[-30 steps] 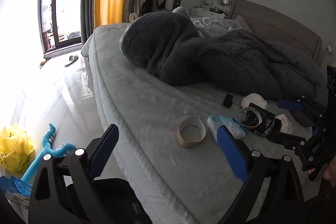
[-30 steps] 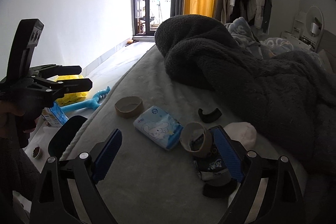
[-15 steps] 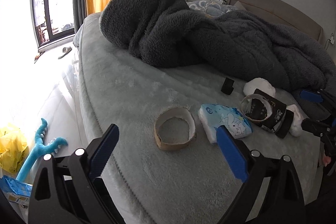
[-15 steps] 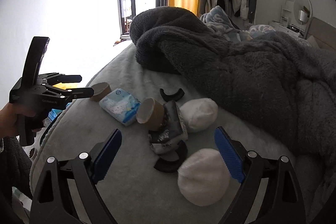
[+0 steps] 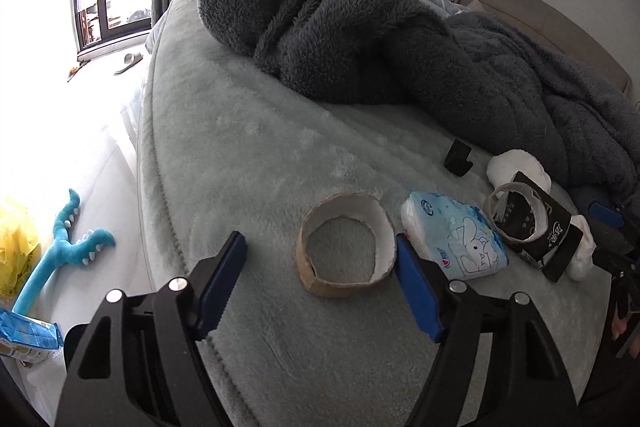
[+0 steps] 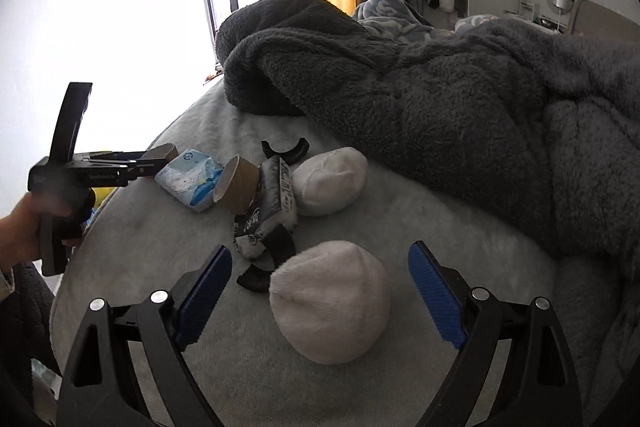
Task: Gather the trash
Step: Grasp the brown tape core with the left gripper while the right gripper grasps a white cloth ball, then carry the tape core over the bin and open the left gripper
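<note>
Trash lies on the grey bed [image 5: 248, 155]. My left gripper [image 5: 320, 267] is open, its jaws on either side of an empty cardboard tape ring [image 5: 344, 247]. Right of the ring lie a blue-white tissue pack [image 5: 456, 239], a second cardboard ring [image 5: 516, 215] on a black wrapper [image 5: 556, 227], and a black curved piece [image 5: 458, 159]. My right gripper [image 6: 320, 287] is open around a white balled sock [image 6: 332, 301]. Beyond it lie the black wrapper [image 6: 268, 211], a second white ball [image 6: 332, 179], the tissue pack [image 6: 192, 179] and the left gripper [image 6: 132, 163].
A thick dark grey blanket [image 5: 360, 27] covers the back of the bed. On the floor to the left lie a teal toy [image 5: 60, 251], a yellow bag [image 5: 16, 243] and a blue packet [image 5: 28, 335]. The bed edge runs close by the left gripper.
My left gripper has moved in so the cardboard ring sits between its jaws. My right gripper has moved forward and right, bringing the white sock between its jaws.
</note>
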Available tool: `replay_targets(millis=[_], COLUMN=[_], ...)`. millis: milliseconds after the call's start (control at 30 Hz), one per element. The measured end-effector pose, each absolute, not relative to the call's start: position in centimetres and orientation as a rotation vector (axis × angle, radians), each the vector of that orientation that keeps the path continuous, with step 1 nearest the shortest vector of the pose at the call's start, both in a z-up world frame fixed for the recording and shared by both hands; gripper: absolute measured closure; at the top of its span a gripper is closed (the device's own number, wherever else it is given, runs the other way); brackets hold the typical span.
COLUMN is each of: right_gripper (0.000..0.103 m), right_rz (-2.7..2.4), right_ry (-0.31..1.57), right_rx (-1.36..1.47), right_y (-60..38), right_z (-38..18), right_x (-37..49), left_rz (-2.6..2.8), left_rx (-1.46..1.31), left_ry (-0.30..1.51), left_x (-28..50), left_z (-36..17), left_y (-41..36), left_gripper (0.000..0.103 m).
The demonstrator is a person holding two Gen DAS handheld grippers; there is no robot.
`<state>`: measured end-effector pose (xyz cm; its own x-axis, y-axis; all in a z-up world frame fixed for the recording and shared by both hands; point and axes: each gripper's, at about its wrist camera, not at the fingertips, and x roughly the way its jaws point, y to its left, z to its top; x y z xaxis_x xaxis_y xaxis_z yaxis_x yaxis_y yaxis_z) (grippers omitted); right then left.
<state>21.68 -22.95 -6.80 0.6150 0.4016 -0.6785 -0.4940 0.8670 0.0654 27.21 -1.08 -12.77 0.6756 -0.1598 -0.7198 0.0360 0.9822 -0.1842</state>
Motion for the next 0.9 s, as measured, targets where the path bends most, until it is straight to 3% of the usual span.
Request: replay_targets(millis=[367, 533, 733, 900], right_gripper=[0.012, 0.013, 0.04, 0.051], right_rz=[0.5, 0.501, 0.53, 0.51], right_ry=[0.855, 0.893, 0.944, 0.933], right_rx=[0.043, 0.036, 0.086, 0.062], right_y=[-26.2, -25.8, -25.7, -25.3], right_z=[-8.7, -9.4, -10.1, -9.2], right_x=[22.9, 23.0, 23.4, 22.7], left_rz=[-0.122, -0.137, -0.157, -0.164], left_rx=[-0.135, -0.141, -0.138, -0.141], left_ry=[0.822, 0.804, 0.765, 0.743], left_x=[27.6, 27.3, 26.5, 25.7], left_z=[-12.7, -12.2, -10.8, -9.8], left_y=[-2.0, -2.2, -2.5, -2.6], left_gripper=[0.054, 0.056, 0.057, 0.057])
